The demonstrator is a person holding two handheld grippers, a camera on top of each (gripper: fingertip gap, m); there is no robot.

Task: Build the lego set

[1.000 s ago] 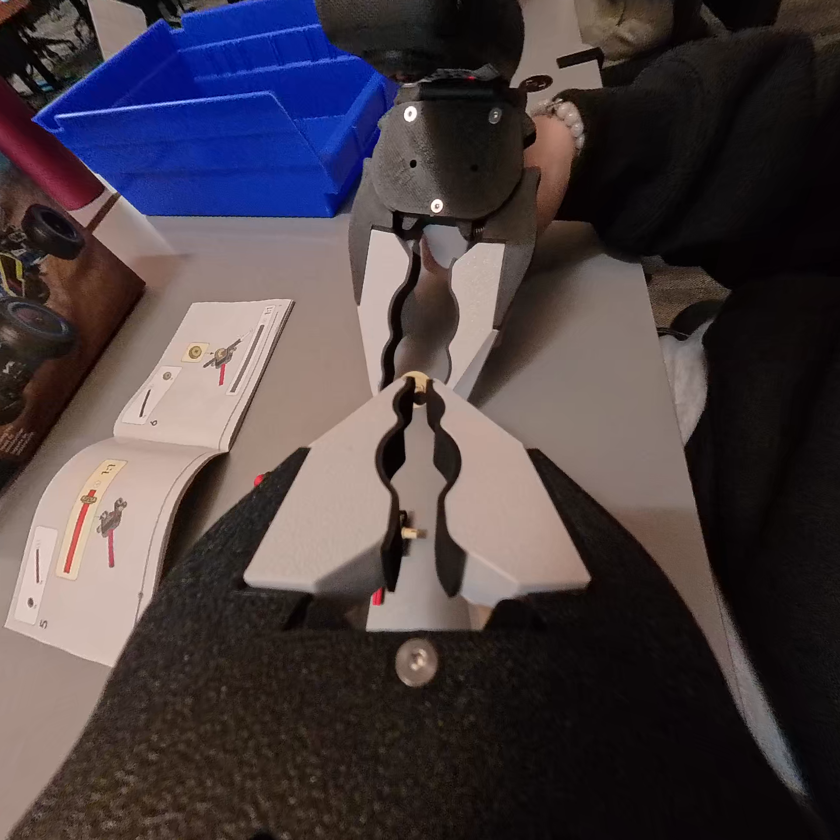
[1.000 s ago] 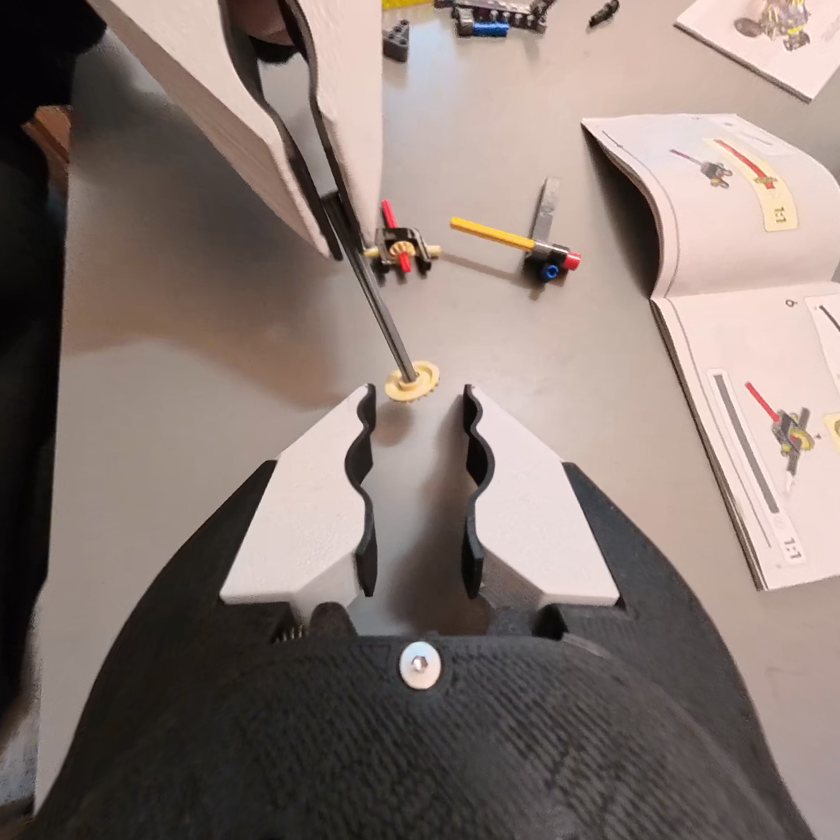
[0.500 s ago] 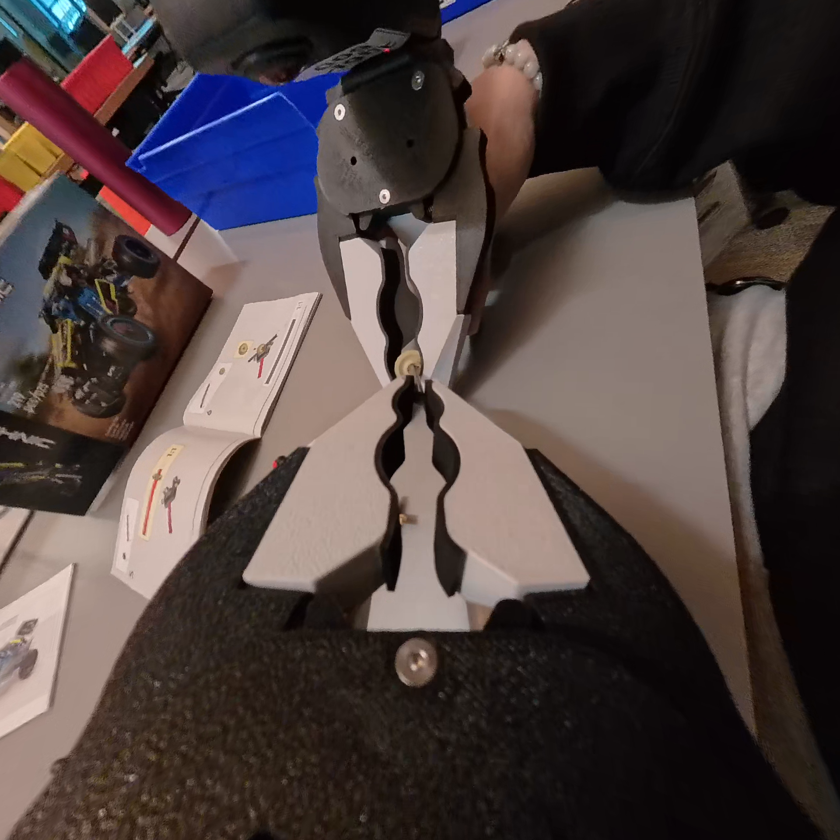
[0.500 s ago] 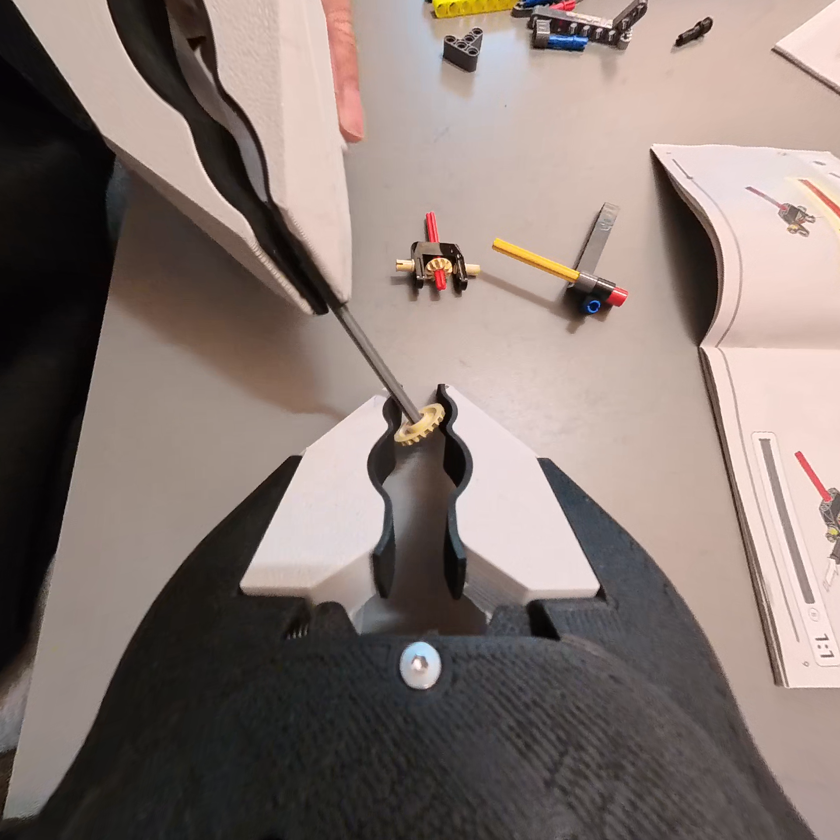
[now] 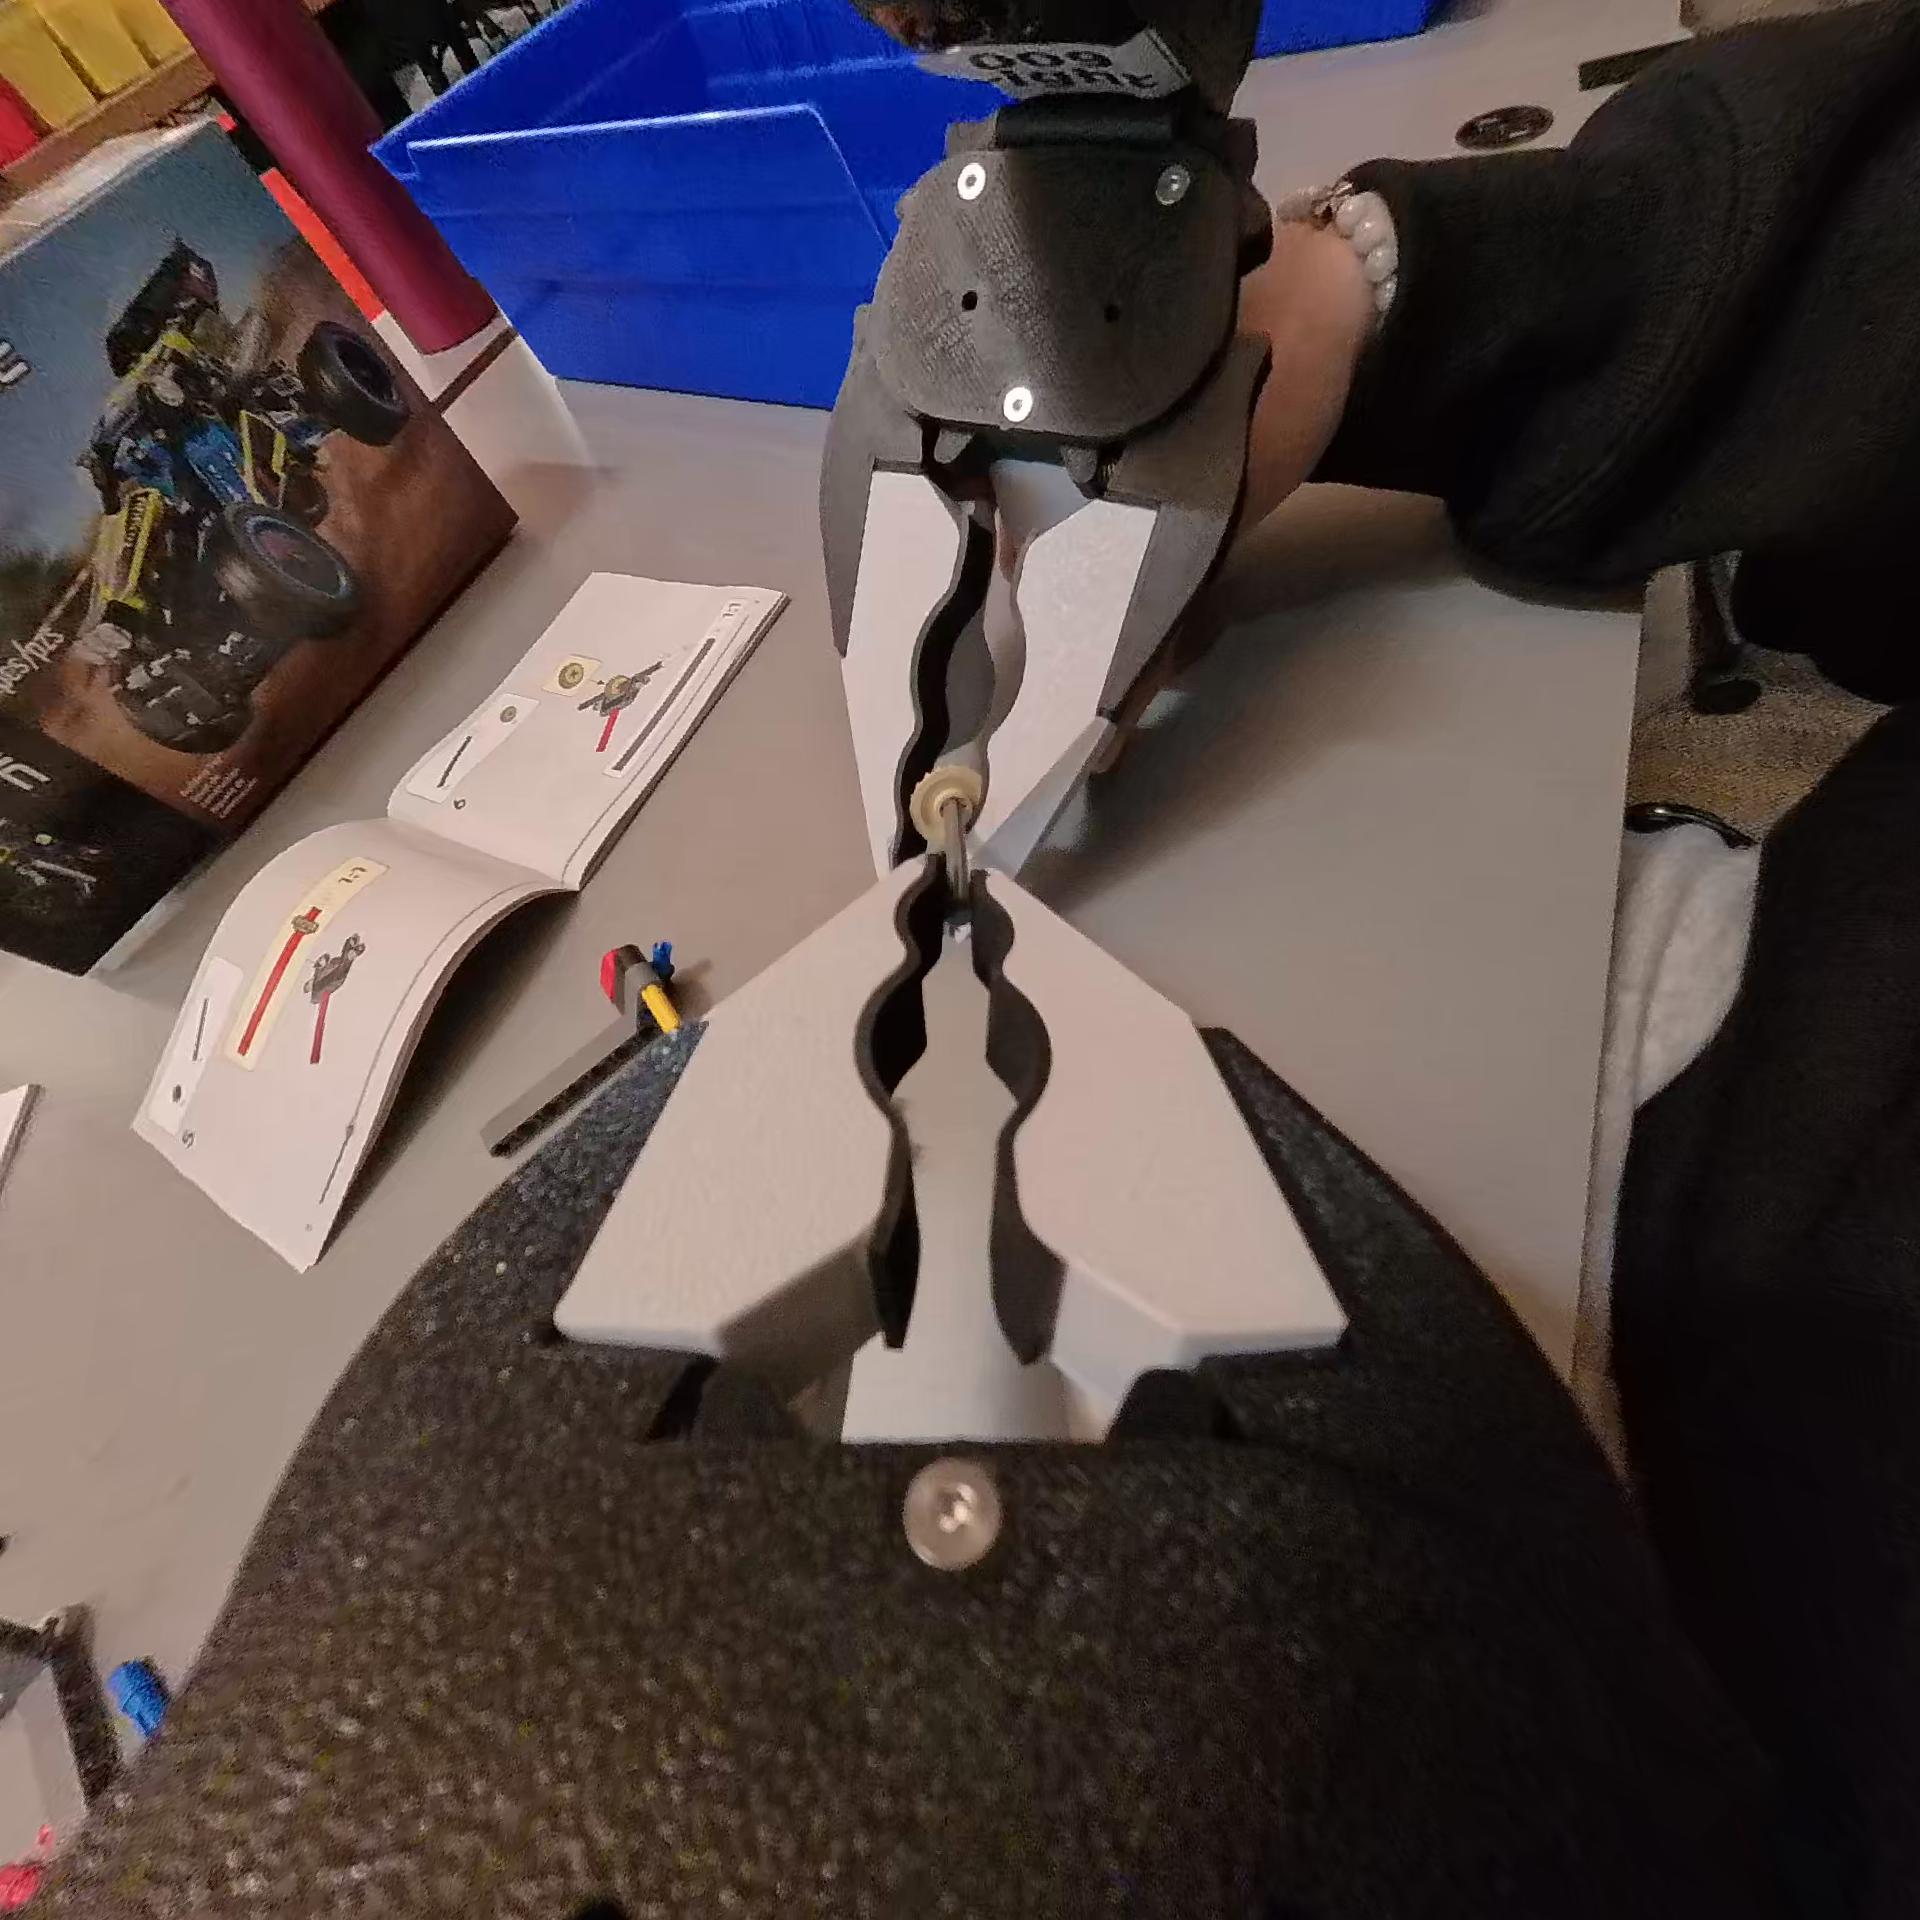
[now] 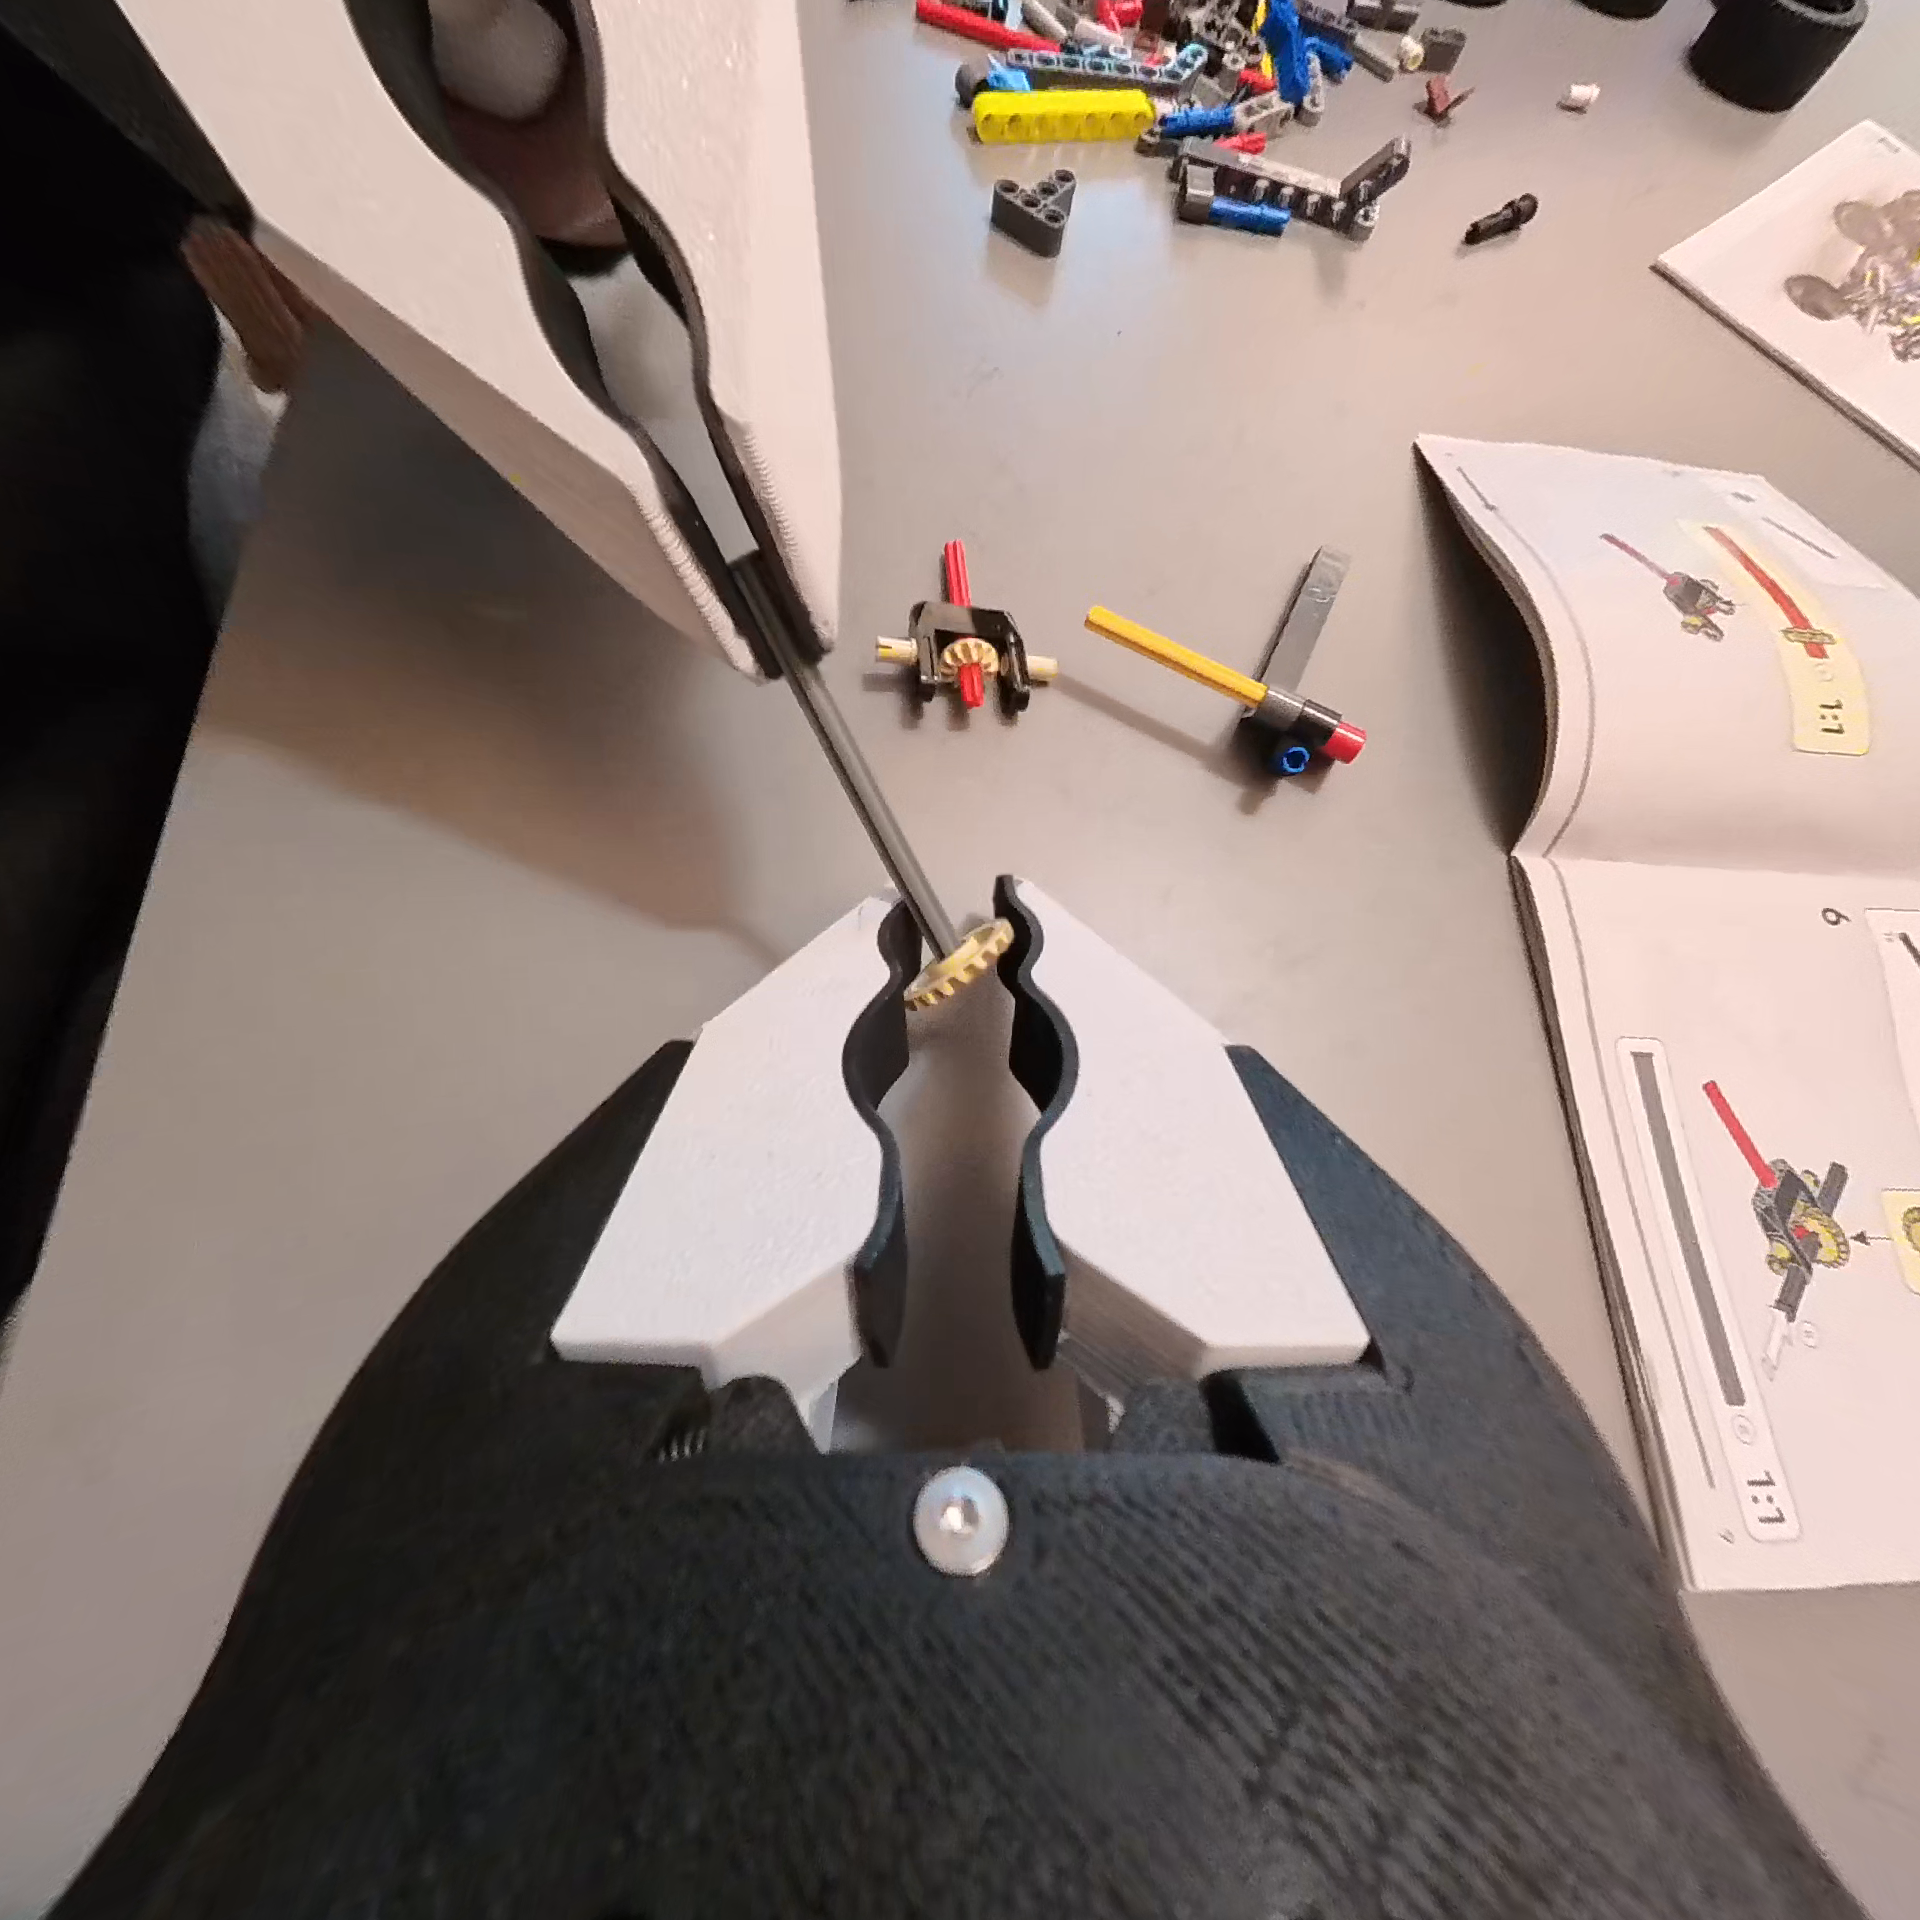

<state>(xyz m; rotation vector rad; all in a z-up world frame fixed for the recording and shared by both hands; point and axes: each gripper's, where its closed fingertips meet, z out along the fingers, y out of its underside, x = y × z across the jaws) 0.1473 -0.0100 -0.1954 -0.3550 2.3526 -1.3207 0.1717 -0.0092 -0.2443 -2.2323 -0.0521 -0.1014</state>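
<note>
My left gripper (image 5: pixel 951 883) is shut on one end of a thin dark grey axle (image 6: pixel 852 790). It also shows in the right wrist view (image 6: pixel 774 634) at the upper left. The axle's other end sits in the hole of a tan bevel gear (image 6: pixel 961 961). My right gripper (image 6: pixel 951 904) is shut on that gear at its fingertips. In the left wrist view the right gripper (image 5: pixel 940 826) faces mine, tip to tip, with the gear (image 5: pixel 940 800) between its tips. Both are held above the grey table (image 6: pixel 1143 416).
A small black assembly with a red axle and tan gear (image 6: pixel 966 660) and a yellow axle with a grey beam (image 6: pixel 1247 686) lie beyond. An open instruction booklet (image 6: pixel 1714 935) is at right. A pile of loose parts (image 6: pixel 1195 104), a blue bin (image 5: pixel 675 208) and the set box (image 5: pixel 187 468) stand farther off. Tip to tip, the grippers are about 6 cm apart.
My right gripper was open behind the gear one second ago; it has shut on the gear. The gear now tilts on the axle. The left gripper kept hold of the axle.
</note>
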